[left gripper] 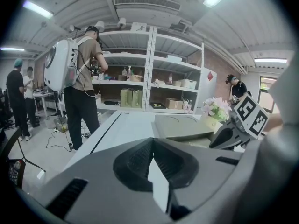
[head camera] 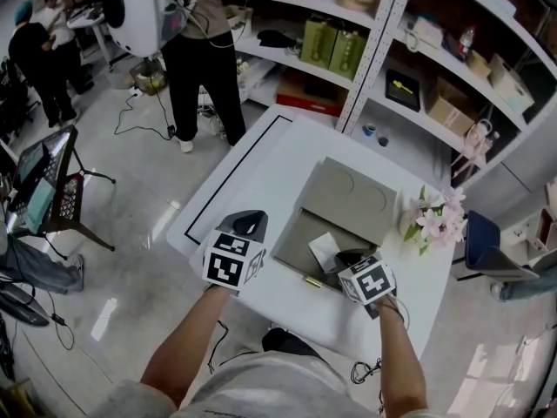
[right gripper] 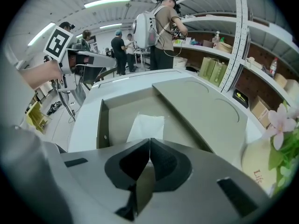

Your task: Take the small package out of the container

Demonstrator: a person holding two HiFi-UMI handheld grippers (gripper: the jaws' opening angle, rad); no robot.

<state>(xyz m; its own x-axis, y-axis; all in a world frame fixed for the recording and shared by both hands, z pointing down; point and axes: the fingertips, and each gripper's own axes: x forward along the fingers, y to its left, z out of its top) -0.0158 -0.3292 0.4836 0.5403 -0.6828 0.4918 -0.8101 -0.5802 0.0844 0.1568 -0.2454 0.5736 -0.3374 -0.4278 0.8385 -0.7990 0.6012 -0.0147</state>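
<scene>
An olive-grey container stands open on the white table, its lid laid back to the far side. A small white package lies flat inside near the right front corner. My right gripper reaches into that corner. In the right gripper view its jaws are closed together at the near edge of the package, which runs in under the tips. My left gripper hovers over the table left of the container. Its jaws are shut with nothing held.
A pot of pink flowers sits right of the container near the table's far right edge. A black line runs along the table's left side. A person stands beyond the table's far end, with shelves behind.
</scene>
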